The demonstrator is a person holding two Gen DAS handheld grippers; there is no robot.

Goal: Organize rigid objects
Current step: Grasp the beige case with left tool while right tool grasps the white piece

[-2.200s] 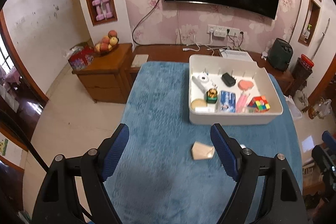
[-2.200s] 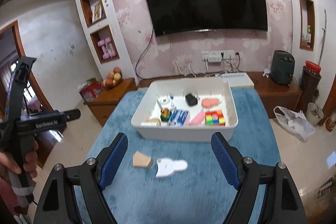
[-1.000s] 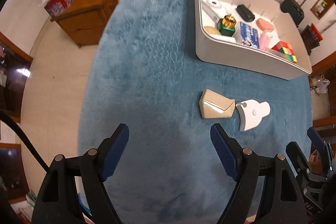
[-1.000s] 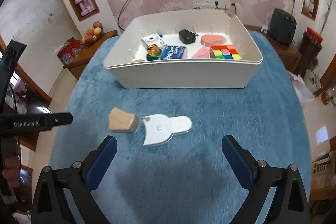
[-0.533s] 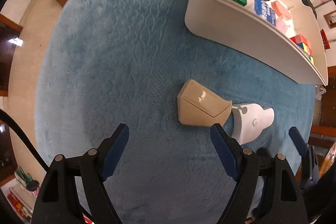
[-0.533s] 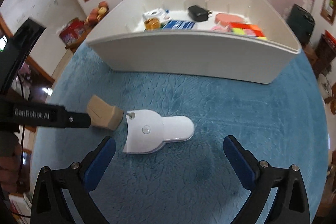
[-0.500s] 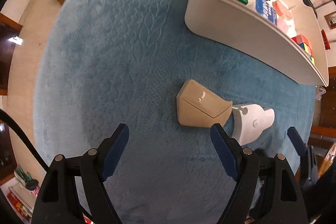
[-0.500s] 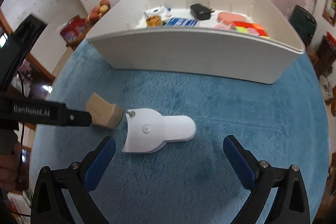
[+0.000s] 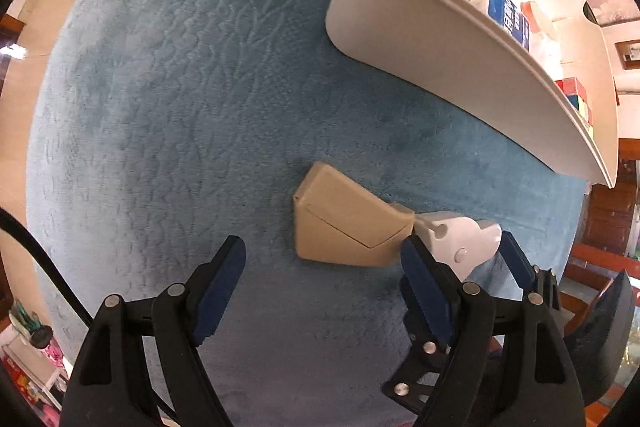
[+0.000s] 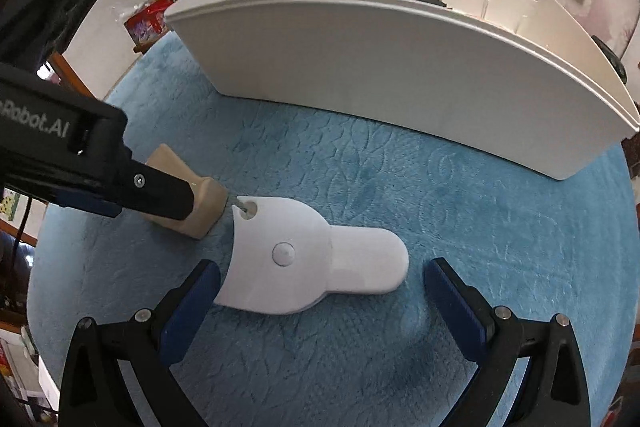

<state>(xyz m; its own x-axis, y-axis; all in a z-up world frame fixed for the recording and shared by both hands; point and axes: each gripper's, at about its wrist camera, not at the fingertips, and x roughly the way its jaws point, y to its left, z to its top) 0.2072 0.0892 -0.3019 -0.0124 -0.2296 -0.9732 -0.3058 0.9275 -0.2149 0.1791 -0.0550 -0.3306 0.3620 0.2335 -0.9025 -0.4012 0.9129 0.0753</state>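
Plastic, by the look of both loose pieces, so I expect them to be light, stiff and a little slick on their smooth faces. My left gripper (image 9: 320, 279) hangs with its jaws apart and nothing between the pads; the tan wedge-shaped block (image 9: 344, 227) lies just beyond them, at the centre of the left wrist frame, on the blue plush cloth (image 9: 180, 87) that covers the worktop. Its sloped faces would let the pads slide off, I judge, so I would close across the two flat parallel sides, low on the block.

My right gripper (image 10: 320, 299) also stands wide open, straddling the white flat piece (image 10: 308, 259) at lower centre of the right wrist frame. That piece has a broad fan end and a narrow rounded tab; it lies flat, its tip almost touching the tan block. It is thin, so I think I must press my fingers into the soft pile and pinch across the narrower tab end to get under its edges.

The white bin (image 10: 400, 67), already holding several items, sits across the upper part of both frames, near both pieces.
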